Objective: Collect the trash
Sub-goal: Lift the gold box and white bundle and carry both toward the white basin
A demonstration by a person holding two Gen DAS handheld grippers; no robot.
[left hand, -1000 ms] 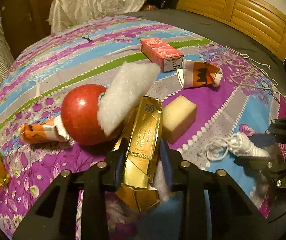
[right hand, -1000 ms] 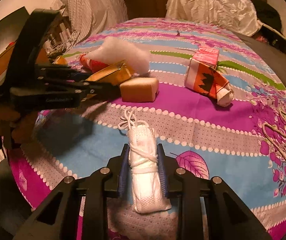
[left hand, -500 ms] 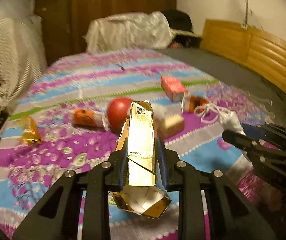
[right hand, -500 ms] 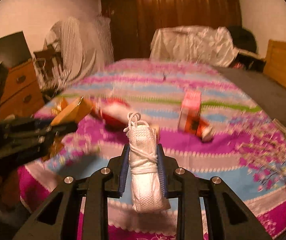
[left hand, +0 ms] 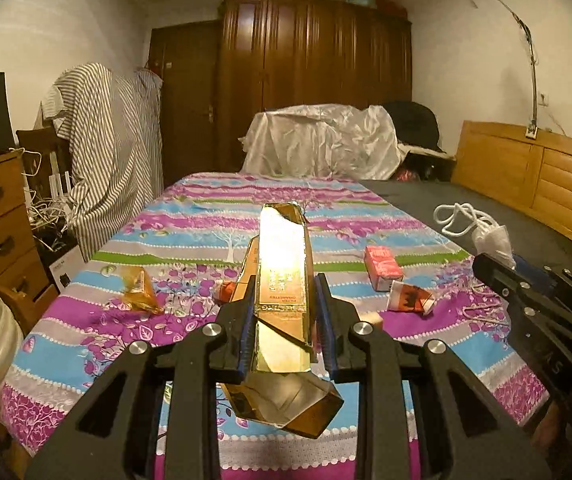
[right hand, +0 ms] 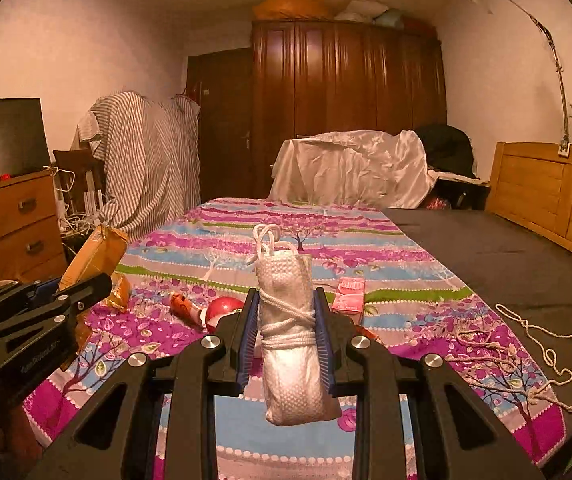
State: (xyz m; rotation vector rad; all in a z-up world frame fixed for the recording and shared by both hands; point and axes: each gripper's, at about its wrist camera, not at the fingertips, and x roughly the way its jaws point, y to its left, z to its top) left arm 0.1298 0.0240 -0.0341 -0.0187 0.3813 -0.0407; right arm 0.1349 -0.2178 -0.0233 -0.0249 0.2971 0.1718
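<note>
Left gripper (left hand: pixel 284 312), frame centre: jaws clamped on a gold carton (left hand: pixel 282 280) raised above the bed (left hand: pixel 190 232). Right gripper (right hand: pixel 285 332), frame centre: jaws clamped on a white cord-wrapped bundle (right hand: pixel 288 336). Pink carton (left hand: pixel 382 267) lies on the bedspread, right of centre.
</note>
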